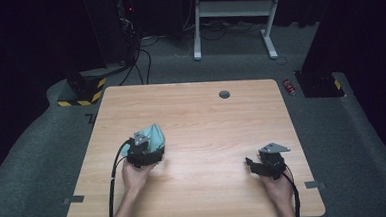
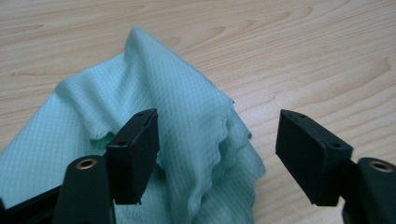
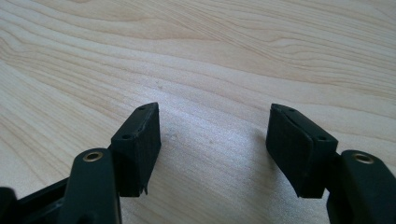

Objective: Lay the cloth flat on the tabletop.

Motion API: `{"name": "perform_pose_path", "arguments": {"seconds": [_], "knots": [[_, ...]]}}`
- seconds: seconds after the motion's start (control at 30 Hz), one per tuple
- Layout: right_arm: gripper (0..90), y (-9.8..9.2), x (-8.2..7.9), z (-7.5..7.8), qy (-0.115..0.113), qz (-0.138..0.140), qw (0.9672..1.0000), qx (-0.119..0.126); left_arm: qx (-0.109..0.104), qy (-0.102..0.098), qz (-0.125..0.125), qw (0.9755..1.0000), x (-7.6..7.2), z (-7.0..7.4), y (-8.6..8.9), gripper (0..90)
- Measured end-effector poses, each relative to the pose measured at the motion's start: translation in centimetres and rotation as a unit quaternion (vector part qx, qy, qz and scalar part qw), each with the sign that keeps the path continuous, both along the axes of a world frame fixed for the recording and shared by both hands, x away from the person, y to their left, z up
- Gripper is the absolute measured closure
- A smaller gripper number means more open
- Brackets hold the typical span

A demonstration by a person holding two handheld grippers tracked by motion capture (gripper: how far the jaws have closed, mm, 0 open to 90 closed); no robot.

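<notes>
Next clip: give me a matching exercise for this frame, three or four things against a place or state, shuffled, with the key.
Things:
1. cloth
2. left gripper
3. right gripper
4. round grommet

Places or states:
a. open over bare wood
b. set in the table's far edge
c. rumpled into a peak, pale green
d. open around a fold of fabric

Pairs: 1-c, 2-d, 3-a, 4-b
</notes>
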State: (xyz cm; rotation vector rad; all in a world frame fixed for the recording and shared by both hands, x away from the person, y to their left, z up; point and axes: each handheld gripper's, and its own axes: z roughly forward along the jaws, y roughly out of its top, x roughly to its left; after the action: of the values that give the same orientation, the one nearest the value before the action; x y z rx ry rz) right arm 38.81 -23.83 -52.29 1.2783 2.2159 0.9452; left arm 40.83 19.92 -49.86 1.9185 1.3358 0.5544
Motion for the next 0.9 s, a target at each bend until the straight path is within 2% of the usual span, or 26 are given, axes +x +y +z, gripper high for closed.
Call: {"name": "perform_pose_path", "arguments": {"seconds": [0.07, 0.1, 0.27, 0.37, 0.4, 0.43, 0.6, 0.63, 0.67, 0.73, 0.9], "knots": [[35.2, 0.0, 0.0, 0.0, 0.000, 0.000, 1.0000, 0.000, -0.003, -0.001, 0.003, 1.0000, 0.2, -0.1, -0.1, 32.3], [35.3, 0.0, 0.0, 0.0, 0.000, 0.000, 1.0000, 0.000, 0.007, 0.009, 0.010, 0.9999, 0.7, -0.4, -0.3, 32.7], [35.2, 0.0, 0.0, 0.0, 0.000, 0.000, 1.0000, 0.000, 0.024, 0.015, 0.010, 0.9995, 1.5, -1.0, -0.7, 33.3], [35.2, 0.0, 0.0, 0.0, 0.000, 0.000, 1.0000, 0.000, 0.022, 0.017, 0.012, 0.9996, 1.7, -1.2, -0.7, 44.6], [35.2, 0.0, 0.0, 0.0, 0.000, 0.000, 1.0000, 0.000, 0.021, 0.017, 0.010, 0.9996, 1.8, -1.2, -0.7, 44.6], [35.2, 0.0, 0.0, 0.0, 0.000, 0.000, 1.0000, 0.000, 0.018, 0.017, 0.007, 0.9997, 1.8, -1.3, -0.7, 54.7], [35.2, 0.0, 0.0, 0.0, 0.000, 0.000, 1.0000, 0.000, 0.015, 0.012, -0.008, 0.9998, 1.8, -1.2, -0.8, 76.6], [35.2, 0.0, 0.0, 0.0, 0.000, 0.000, 1.0000, 0.000, 0.013, 0.011, -0.013, 0.9998, 1.8, -1.2, -0.8, 76.6], [35.2, 0.0, 0.0, 0.0, 0.000, 0.000, 1.0000, 0.000, 0.011, 0.012, -0.015, 0.9998, 1.9, -1.1, -0.8, 81.4], [35.2, 0.0, 0.0, 0.0, 0.000, 0.000, 1.0000, 0.000, 0.008, 0.013, -0.018, 0.9997, 2.0, -1.1, -0.8, 85.1], [35.2, 0.0, 0.0, 0.0, 0.000, 0.000, 1.0000, 0.000, -0.010, 0.009, -0.032, 0.9994, 2.0, -1.0, -0.9, 87.5]]}}
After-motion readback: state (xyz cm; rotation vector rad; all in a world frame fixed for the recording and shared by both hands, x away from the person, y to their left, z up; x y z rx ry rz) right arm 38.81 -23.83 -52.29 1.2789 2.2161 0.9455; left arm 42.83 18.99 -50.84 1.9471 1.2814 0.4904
